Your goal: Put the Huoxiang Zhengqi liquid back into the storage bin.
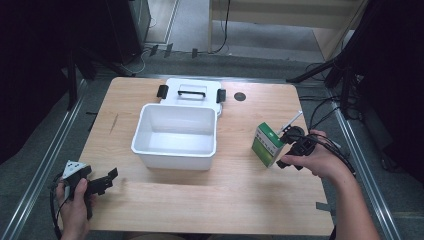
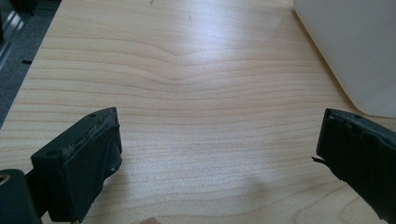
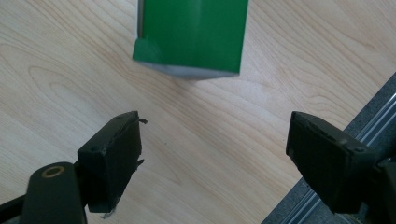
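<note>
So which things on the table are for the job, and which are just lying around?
For the job:
- small green and white cardboard box, standing just ahead of the right gripper, whose jaws are open
- open white plastic storage bin

Just lying about:
- white bin lid with black handle and clips, flat behind the bin
- round black disc near the far edge
- left gripper, open, idle

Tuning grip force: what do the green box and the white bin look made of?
Green box: likely printed cardboard, slightly glossy; sharp folded edges, flat panels. White bin: looks like moulded plastic, smooth semi-matte; rounded corners, uniform thin walls.
</note>
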`<state>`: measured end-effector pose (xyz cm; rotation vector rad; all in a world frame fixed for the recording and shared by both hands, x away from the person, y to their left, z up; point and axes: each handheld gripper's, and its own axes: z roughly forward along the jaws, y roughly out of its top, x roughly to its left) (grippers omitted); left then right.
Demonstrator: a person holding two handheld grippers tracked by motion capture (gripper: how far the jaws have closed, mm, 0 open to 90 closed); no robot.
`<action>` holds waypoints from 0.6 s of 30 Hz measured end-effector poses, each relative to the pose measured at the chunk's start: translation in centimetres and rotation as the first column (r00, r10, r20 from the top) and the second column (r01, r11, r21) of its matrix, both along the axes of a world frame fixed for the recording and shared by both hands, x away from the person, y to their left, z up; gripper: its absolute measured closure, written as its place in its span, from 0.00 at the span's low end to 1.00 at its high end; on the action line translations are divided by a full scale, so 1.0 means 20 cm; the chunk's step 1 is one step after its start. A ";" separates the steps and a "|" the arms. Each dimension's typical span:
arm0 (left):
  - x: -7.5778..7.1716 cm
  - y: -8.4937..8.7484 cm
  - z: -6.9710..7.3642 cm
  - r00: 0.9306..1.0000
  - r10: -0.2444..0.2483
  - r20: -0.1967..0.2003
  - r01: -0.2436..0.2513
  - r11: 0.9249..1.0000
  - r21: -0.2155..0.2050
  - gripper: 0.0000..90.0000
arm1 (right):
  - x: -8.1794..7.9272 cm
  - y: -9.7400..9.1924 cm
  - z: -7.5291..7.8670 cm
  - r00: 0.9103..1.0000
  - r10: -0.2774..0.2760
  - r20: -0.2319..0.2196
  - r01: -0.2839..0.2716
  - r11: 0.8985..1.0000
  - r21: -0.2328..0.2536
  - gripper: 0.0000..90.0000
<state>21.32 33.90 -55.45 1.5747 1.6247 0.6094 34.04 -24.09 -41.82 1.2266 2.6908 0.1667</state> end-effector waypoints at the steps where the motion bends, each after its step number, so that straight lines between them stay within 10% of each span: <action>1: 0.00 0.00 0.00 1.000 0.000 0.000 0.000 1.000 0.000 0.01 | 0.01 0.00 0.01 1.000 -0.002 0.004 0.002 1.000 0.002 0.21; 18: 0.00 0.00 0.00 1.000 -0.002 -0.002 0.002 1.000 -0.003 0.01 | 0.09 0.12 0.03 1.000 0.016 -0.010 -0.016 1.000 0.019 0.24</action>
